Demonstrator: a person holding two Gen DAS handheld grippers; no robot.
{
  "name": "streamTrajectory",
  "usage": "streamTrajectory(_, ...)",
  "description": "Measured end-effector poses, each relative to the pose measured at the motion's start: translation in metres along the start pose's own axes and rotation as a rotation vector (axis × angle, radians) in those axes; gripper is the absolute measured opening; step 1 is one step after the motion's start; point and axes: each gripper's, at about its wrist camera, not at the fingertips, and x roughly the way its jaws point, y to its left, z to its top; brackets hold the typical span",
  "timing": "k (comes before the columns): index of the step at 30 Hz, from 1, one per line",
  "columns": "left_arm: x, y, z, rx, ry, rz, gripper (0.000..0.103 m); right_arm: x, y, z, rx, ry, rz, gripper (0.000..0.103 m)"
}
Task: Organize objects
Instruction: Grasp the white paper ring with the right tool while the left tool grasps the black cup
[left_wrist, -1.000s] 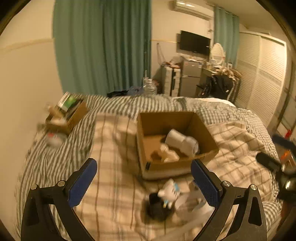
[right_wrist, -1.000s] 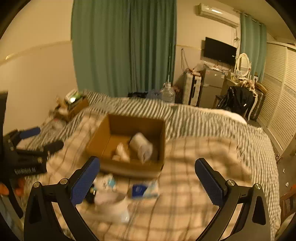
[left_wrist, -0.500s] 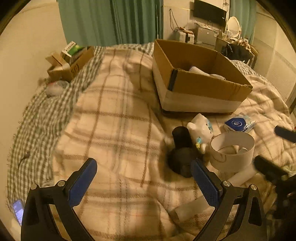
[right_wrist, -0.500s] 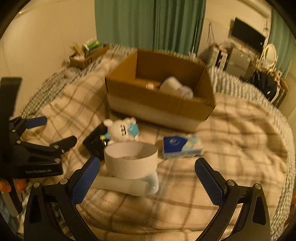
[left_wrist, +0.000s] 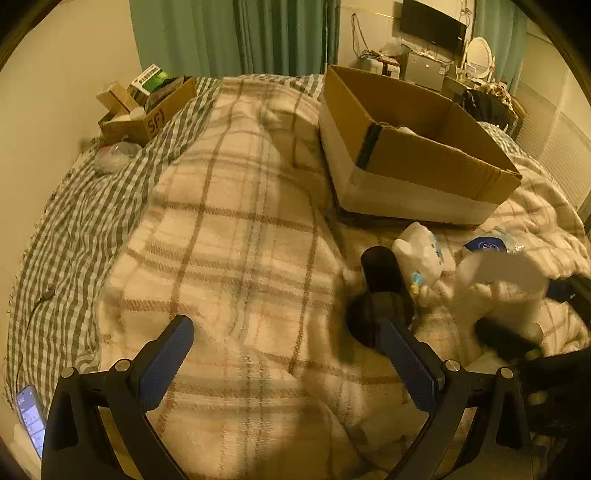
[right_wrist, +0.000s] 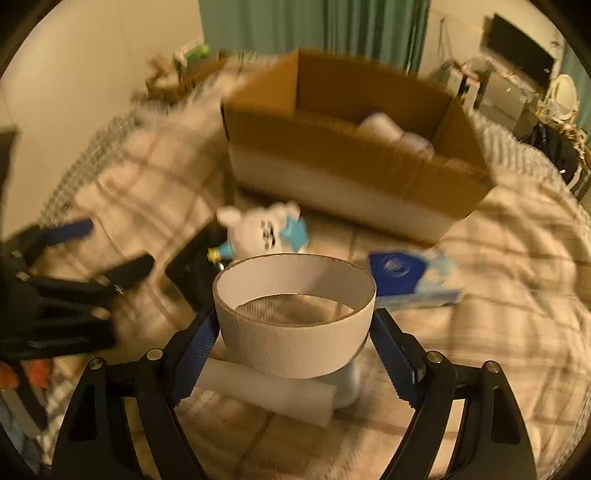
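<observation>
1. Two grippers work over a bed covered by a plaid blanket (left_wrist: 236, 258).
2. Right gripper (right_wrist: 295, 332): its blue fingers (right_wrist: 195, 350) press against both sides of a white cardboard ring (right_wrist: 295, 317), pinching it just above the blanket.
3. Left gripper (left_wrist: 288, 362): fingers spread wide, holding nothing, beside a black object (left_wrist: 380, 291).
4. Near the ring lie a white plush toy (right_wrist: 258, 232) and a blue tissue pack (right_wrist: 410, 277).
5. Behind them sits an open cardboard box (right_wrist: 347, 162) with white items inside.
</observation>
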Motion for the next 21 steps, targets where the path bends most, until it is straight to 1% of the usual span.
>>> streamTrajectory(1, -0.001, -0.004, 0.001, 0.006, -0.005, -0.005, 0.103, -0.011, -0.003, 0.0, 0.012, -0.032, -0.006, 0.083)
streamTrajectory(4, 0.001, -0.02, 0.005, 0.036, -0.002, -0.031, 0.103, -0.031, -0.014, 0.001, 0.028, -0.088, -0.05, 0.083)
streamTrajectory(5, 0.002, -0.025, 0.006, 0.043, -0.002, -0.039, 0.103, -0.035, -0.017, 0.001, 0.032, -0.099, -0.061, 0.083)
streamTrajectory(8, 0.01, -0.043, 0.006, 0.097, 0.01, -0.018, 0.103, -0.043, -0.026, 0.005, 0.058, -0.119, -0.072, 0.083)
streamTrajectory(10, 0.021, -0.053, 0.005, 0.131, 0.036, -0.025, 0.099, -0.046, -0.03, 0.008, 0.075, -0.126, -0.074, 0.083)
streamTrajectory(12, 0.028, -0.058, 0.005, 0.129, 0.064, -0.04, 0.09, -0.046, -0.032, 0.008, 0.081, -0.131, -0.078, 0.083)
streamTrajectory(14, 0.033, -0.059, 0.006, 0.119, 0.072, -0.06, 0.071, -0.045, -0.035, 0.008, 0.087, -0.133, -0.075, 0.083)
streamTrajectory(15, 0.035, -0.059, 0.006, 0.117, 0.078, -0.072, 0.066, -0.045, -0.036, 0.008, 0.091, -0.132, -0.072, 0.083)
streamTrajectory(17, 0.035, -0.062, 0.005, 0.126, 0.081, -0.108, 0.043, -0.044, -0.037, 0.008, 0.098, -0.126, -0.072, 0.083)
streamTrajectory(18, 0.034, -0.064, 0.004, 0.133, 0.078, -0.115, 0.039, -0.044, -0.037, 0.008, 0.099, -0.122, -0.075, 0.083)
streamTrajectory(19, 0.032, -0.065, 0.004, 0.14, 0.071, -0.106, 0.036, -0.044, -0.036, 0.008, 0.098, -0.119, -0.079, 0.083)
streamTrajectory(21, 0.029, -0.066, 0.003, 0.146, 0.069, -0.096, 0.035, -0.046, -0.036, 0.008, 0.095, -0.121, -0.081, 0.083)
